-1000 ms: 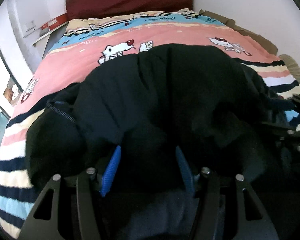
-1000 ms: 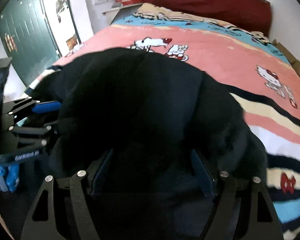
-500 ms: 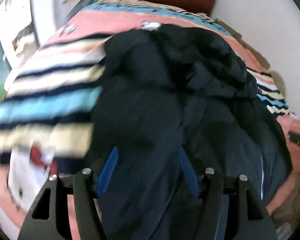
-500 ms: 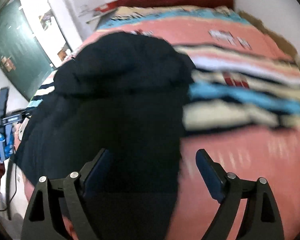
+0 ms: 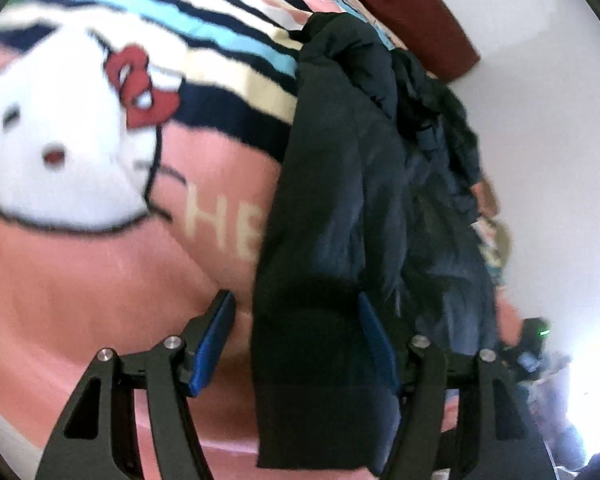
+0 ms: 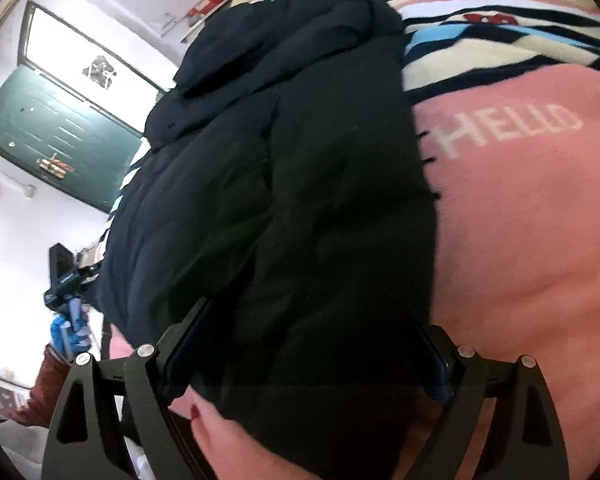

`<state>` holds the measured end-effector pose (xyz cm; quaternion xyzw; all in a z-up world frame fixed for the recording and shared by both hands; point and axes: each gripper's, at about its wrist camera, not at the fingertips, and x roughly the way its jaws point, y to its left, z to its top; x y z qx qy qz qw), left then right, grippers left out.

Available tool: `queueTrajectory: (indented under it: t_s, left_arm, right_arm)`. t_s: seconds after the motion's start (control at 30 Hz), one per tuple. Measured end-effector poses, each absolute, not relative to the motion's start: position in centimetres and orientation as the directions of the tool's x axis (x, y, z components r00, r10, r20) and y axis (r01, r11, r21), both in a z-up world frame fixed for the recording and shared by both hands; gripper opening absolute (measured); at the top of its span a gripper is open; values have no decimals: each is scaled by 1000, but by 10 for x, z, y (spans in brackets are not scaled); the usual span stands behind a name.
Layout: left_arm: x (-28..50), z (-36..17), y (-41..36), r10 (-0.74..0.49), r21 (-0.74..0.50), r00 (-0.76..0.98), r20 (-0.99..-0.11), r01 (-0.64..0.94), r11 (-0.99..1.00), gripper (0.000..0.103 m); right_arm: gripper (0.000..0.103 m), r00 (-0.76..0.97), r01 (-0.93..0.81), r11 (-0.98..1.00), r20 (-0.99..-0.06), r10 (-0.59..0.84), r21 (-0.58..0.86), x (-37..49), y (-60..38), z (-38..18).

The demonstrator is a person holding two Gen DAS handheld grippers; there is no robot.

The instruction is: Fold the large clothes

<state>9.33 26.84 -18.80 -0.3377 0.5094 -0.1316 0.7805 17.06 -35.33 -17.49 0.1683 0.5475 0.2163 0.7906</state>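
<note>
Daylight floods both fisheye views, blowing out the white wall [image 5: 540, 92] at 2 o'clock and a glare patch at 4 o'clock in the left wrist view. The window [image 6: 80, 56] above the green door [image 6: 56, 136] burns white at 10 o'clock in the right wrist view. The black coat [image 6: 300, 184] swallows detail, nearly featureless in shadow. Motion blur softens the cartoon blanket [image 5: 80, 272], most at 9 o'clock. Straight lines bow toward the dark circular rims.

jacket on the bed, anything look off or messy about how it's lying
The dark jacket isn't flat: its far end is bunched into a rumpled heap, and it lies skewed across the blanket stripes.
</note>
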Motion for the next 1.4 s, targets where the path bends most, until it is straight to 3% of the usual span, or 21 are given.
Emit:
queueTrajectory:
  t_s: [0.23, 0.33, 0.37, 0.4, 0.5, 0.6, 0.83, 1.0, 1.17, 1.4]
  left_arm:
    - [73, -201, 243, -674, -758, 403, -619, -83, 647, 62]
    - [76, -191, 224, -658, -734, 418, -626, -33, 678, 59]
    - [77, -184, 218, -661, -735, 428, -617, -13, 678, 46]
    - [79, -178, 214, -667, -740, 433, -607, -1, 673, 34]
    - [87, -145, 205, -666, -733, 476, -575, 61, 677, 24]
    - [99, -115, 204, -678, -740, 506, -533, 111, 664, 22]
    - [150, -50, 229, -742, -852, 593, -313, 171, 496, 22]
    - [210, -6, 235, -722, -837, 637, -269, 216, 502, 22]
    - [304, 25, 227, -649, -793, 691, -317, 182, 582, 22]
    - [427, 4, 209, -506, -686, 703, -499, 36, 727, 24]
  right_arm:
    - [85, 271, -167, 825, -780, 565, 540, 175, -342, -182]
    - [58, 256, -180, 818, -777, 576, 547, 174, -339, -184]
    - [39, 259, -186, 808, -765, 590, 559, 174, -338, -181]
    - [27, 265, -198, 798, -753, 602, 569, 173, -339, -177]
    - [17, 323, -269, 793, -724, 609, 547, 170, -335, -153]
    - [15, 390, -326, 780, -676, 626, 535, 176, -333, -124]
    - [15, 518, -352, 708, -503, 692, 612, 218, -353, -71]
    - [15, 593, -313, 643, -385, 707, 699, 278, -370, -50]
    - [16, 668, -246, 634, -346, 659, 733, 346, -381, -33]
    - [18, 716, -83, 679, -431, 550, 730, 460, -368, -48]
